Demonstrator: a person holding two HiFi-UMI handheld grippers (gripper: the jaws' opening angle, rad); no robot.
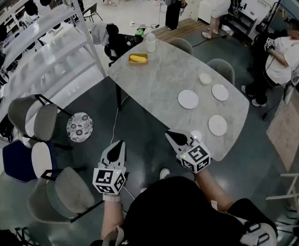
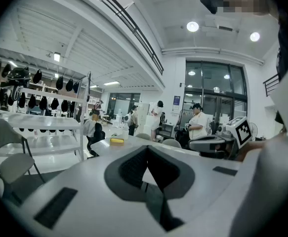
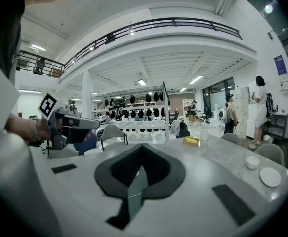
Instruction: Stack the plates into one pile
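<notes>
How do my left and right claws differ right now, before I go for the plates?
The left claw hangs over the dark floor, off the table; the right claw is at the table's near edge. The right claw has a white plate just beside it; the left claw has no plate close by. Both are shut, empty, and point toward the table.

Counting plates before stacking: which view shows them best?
The head view: looking down, it shows at least three plates lying apart on the table. The right gripper view catches one plate near its edge; the left gripper view shows none.
</notes>
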